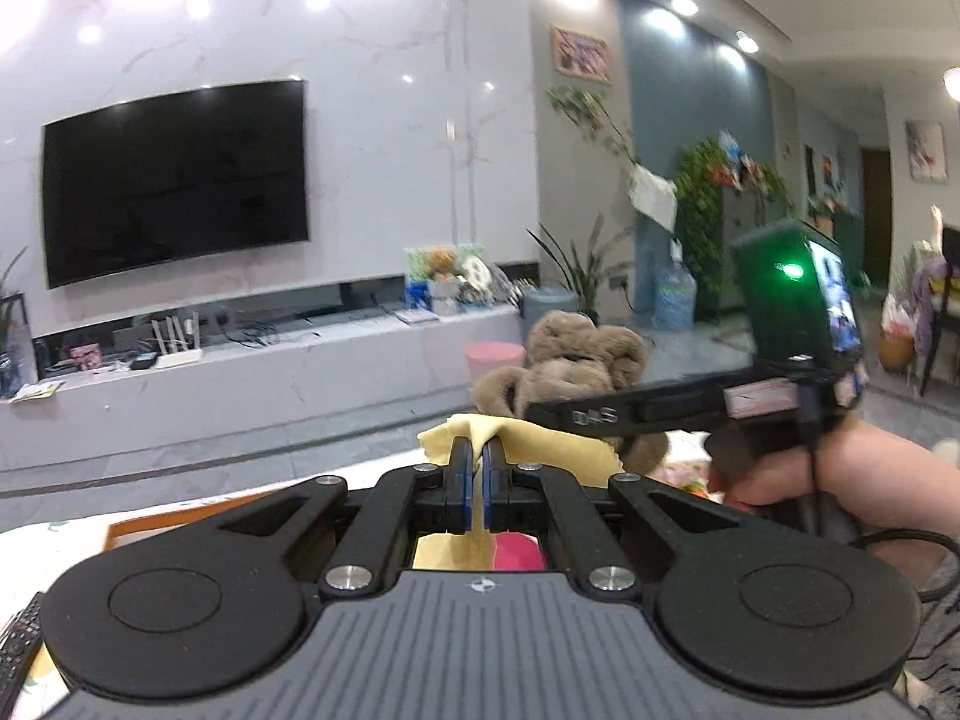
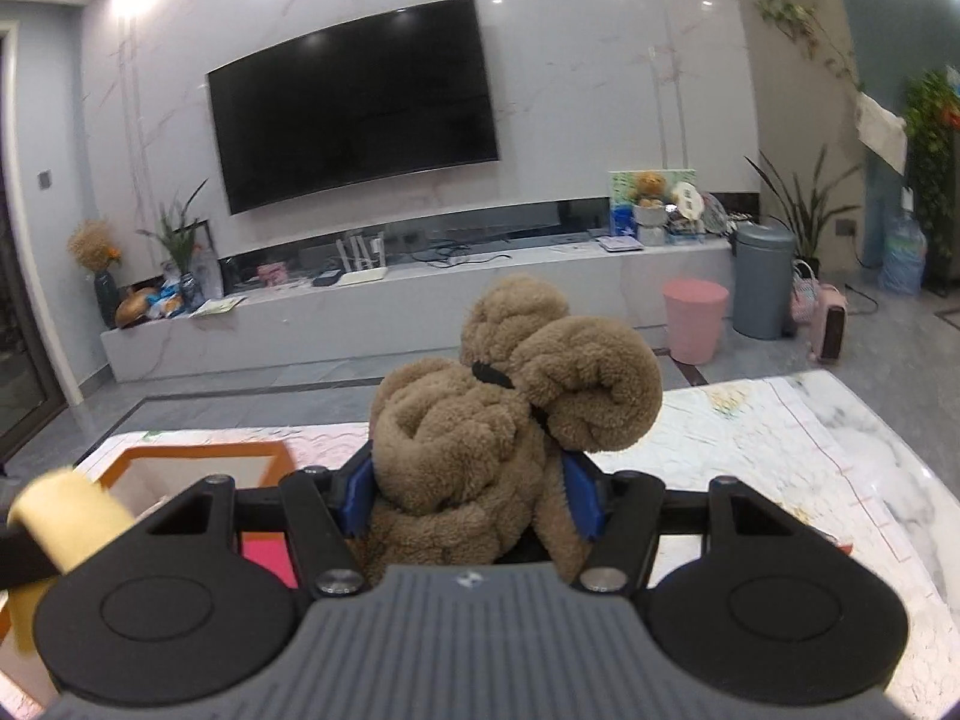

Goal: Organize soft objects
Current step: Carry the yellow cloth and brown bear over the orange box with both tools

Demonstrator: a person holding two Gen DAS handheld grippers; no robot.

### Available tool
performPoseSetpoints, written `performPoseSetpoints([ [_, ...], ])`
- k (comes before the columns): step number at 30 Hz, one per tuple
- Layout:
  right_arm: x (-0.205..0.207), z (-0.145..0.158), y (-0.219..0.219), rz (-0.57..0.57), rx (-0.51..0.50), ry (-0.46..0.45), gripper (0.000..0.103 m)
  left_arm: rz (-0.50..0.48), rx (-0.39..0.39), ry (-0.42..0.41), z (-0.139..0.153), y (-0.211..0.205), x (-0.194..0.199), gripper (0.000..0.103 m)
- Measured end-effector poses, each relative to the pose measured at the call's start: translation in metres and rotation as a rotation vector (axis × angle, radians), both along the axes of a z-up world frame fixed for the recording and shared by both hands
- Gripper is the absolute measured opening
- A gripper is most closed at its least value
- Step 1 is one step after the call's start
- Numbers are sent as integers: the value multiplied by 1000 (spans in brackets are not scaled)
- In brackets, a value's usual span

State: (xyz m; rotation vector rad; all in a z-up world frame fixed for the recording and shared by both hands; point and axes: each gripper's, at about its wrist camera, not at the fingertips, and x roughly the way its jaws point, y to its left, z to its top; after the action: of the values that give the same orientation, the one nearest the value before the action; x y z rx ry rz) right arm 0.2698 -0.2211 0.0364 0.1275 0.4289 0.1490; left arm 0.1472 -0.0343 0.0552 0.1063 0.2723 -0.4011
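Note:
My left gripper (image 1: 471, 468) is shut on a yellow cloth (image 1: 540, 444), which drapes over and below its blue fingers. My right gripper (image 2: 474, 501) is shut on a brown plush toy (image 2: 504, 408), whose fuzzy body bulges up between the blue pads (image 2: 585, 495). In the left wrist view the plush toy (image 1: 576, 360) and the right gripper's black finger sit just ahead and to the right, held by a hand (image 1: 840, 468). The yellow cloth (image 2: 66, 510) shows at the left edge of the right wrist view. Both grippers are lifted above the table.
An orange-rimmed box (image 2: 198, 456) with something pink (image 2: 270, 558) in it sits on the patterned table (image 2: 750, 438) below left. A remote lies at the left edge (image 1: 18, 642). Beyond are the TV wall, a pink bin (image 2: 696, 318) and a grey bin (image 2: 765, 282).

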Motion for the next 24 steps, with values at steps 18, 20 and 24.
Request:
performPoseSetpoints([
  [18,1,16,134,132,9,-17,62,331,-163,19,-7,123,41,3],
  [20,4,14,148,165,-6,-16,62,340,-188,82,-17,131,54,3],
  [24,8,9,172,208,-52,1,62,345,-254,219,-37,151,66,3],
])
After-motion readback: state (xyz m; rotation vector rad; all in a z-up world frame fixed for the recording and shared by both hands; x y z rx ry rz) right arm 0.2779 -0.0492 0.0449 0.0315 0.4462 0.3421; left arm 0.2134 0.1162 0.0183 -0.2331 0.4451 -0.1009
